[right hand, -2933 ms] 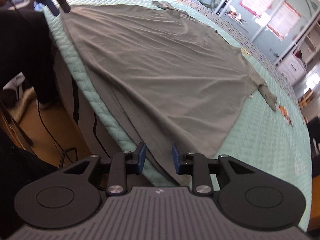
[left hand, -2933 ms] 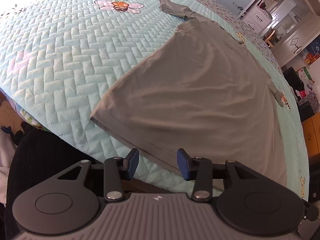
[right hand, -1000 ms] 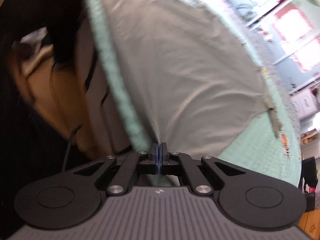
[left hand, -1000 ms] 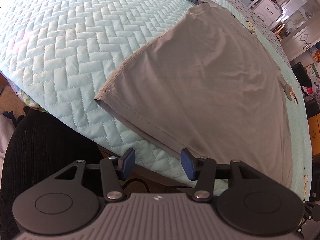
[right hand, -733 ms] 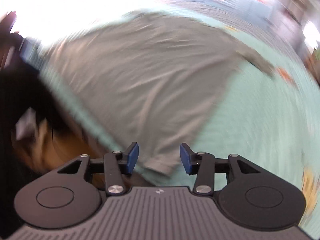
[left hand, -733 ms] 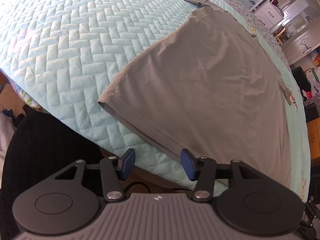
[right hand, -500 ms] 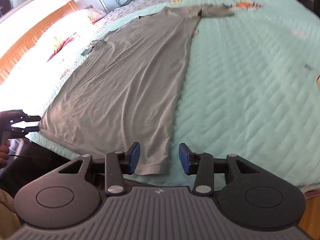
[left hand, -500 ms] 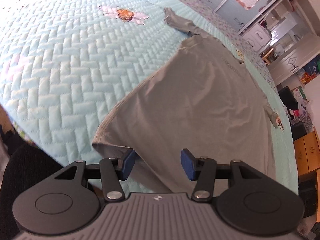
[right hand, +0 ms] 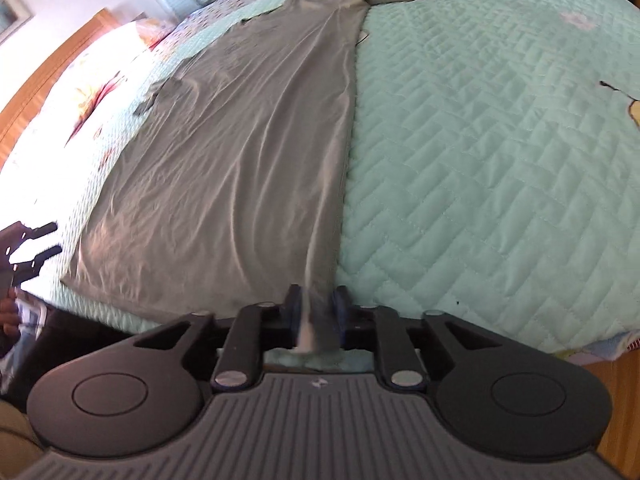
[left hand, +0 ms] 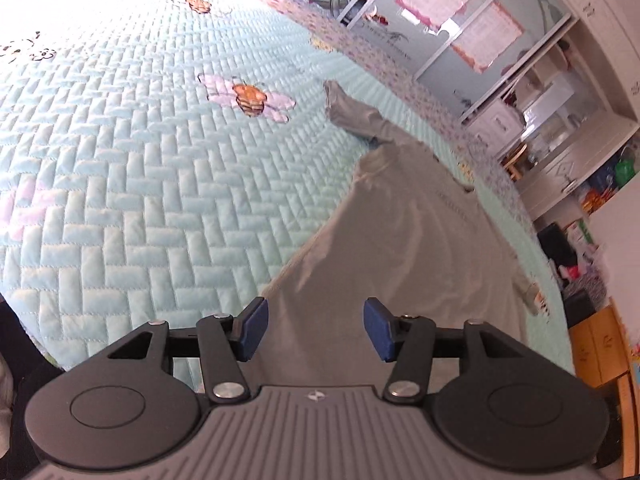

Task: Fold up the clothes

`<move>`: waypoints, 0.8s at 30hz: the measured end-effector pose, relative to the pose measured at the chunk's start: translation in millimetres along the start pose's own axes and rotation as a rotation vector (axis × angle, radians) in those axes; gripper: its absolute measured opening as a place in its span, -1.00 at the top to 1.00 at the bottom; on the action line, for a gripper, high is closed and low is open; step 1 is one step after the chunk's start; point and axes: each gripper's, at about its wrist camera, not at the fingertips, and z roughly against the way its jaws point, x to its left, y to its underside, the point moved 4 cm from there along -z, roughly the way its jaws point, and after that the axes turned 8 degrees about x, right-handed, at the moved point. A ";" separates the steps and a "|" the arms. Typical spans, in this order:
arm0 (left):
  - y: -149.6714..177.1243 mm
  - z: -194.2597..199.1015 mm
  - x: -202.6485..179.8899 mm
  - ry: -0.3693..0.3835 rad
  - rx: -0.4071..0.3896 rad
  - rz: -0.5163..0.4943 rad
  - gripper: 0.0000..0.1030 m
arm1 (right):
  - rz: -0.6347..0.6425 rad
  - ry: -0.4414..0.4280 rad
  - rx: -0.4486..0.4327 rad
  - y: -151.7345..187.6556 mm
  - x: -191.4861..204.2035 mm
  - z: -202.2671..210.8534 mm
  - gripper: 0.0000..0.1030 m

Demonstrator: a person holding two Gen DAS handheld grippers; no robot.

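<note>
Currently the grey T-shirt [right hand: 248,152] lies flat on the teal quilted bedspread [right hand: 480,160], hem along the bed's near edge, collar and sleeves toward the far side. Right gripper [right hand: 314,312]: jaws have just been closing, with the shirt's near right hem corner bunched between the blue pads; contact looks likely, but motion blur means I cannot tell whether they actually pinch it. Left gripper [left hand: 316,334]: jaws have just been opening, now spread wide over the near left part of the shirt [left hand: 400,260], nothing gripped. Bee print [left hand: 250,98] sits on the bedspread [left hand: 120,160] left of the shirt, well apart.
</note>
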 end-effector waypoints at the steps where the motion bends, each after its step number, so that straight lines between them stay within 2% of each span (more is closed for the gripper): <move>1: -4.7 -2.5 6.0 -0.009 0.004 0.011 -0.20 | -0.019 0.010 -0.018 -5.1 1.7 3.1 0.44; 4: -12.0 -17.2 24.7 0.008 0.048 0.061 -0.20 | -0.052 0.025 -0.066 -24.5 12.5 9.8 0.35; 7: -18.9 -33.7 32.6 0.049 0.095 0.077 -0.20 | -0.063 0.023 -0.077 -42.3 27.6 6.4 -0.04; 11: -34.0 -54.1 32.2 0.132 0.137 0.053 -0.21 | -0.053 0.018 -0.054 -61.4 52.0 -11.3 -0.06; 14: -43.1 -73.5 33.6 0.210 0.211 0.039 -0.21 | -0.033 0.003 -0.042 -72.4 75.5 -22.7 -0.06; 18: -48.0 -94.7 24.1 0.317 0.337 -0.046 -0.18 | 0.016 -0.011 -0.028 -88.5 107.3 -35.2 -0.06; 21: -53.0 -107.3 18.9 0.355 0.374 -0.049 -0.18 | 0.053 -0.029 -0.025 -106.0 131.6 -45.5 -0.06; 24: -57.0 -116.4 11.6 0.365 0.363 -0.009 -0.09 | 0.126 -0.046 -0.049 -141.4 166.3 -58.9 -0.07</move>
